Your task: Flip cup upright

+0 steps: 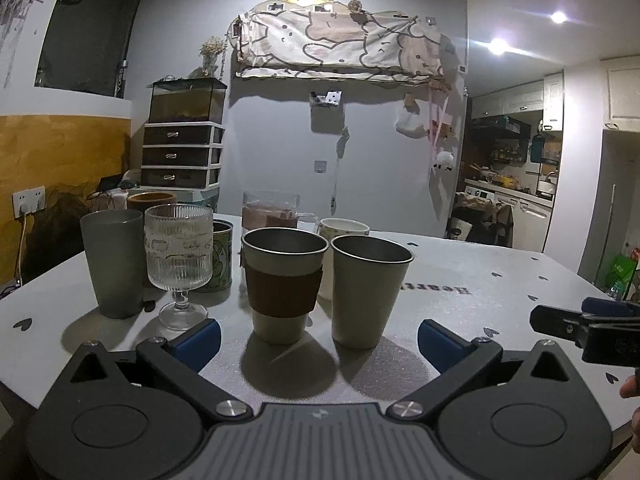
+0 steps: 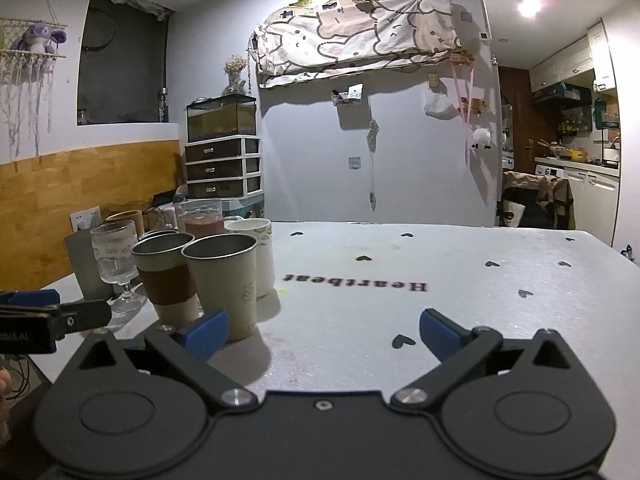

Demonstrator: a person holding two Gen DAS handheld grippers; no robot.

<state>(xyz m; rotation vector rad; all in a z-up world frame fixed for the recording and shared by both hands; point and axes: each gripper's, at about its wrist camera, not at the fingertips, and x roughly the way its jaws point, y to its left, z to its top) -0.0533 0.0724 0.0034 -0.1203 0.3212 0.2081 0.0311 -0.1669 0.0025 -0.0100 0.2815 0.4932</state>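
Several cups stand upright in a cluster on the grey table [image 1: 460, 304]. Nearest me are a plain beige cup [image 1: 366, 292] and a beige cup with a brown sleeve [image 1: 282, 288]; both also show in the right wrist view, the plain cup [image 2: 224, 284] and the sleeved cup [image 2: 166, 284]. My left gripper [image 1: 320, 342] is open and empty, its blue fingertips just short of these two cups. My right gripper [image 2: 324, 330] is open and empty, over bare table to the right of the cups. Its left fingertip [image 2: 206, 332] is close to the plain cup's base.
Behind stand a grey tumbler [image 1: 114, 262], a ribbed stemmed glass [image 1: 180, 264], a printed tin [image 1: 220, 256], a glass jug with brown content [image 1: 270, 214] and a white mug [image 1: 342, 232]. The right gripper's tip [image 1: 580, 320] shows at the left view's right edge.
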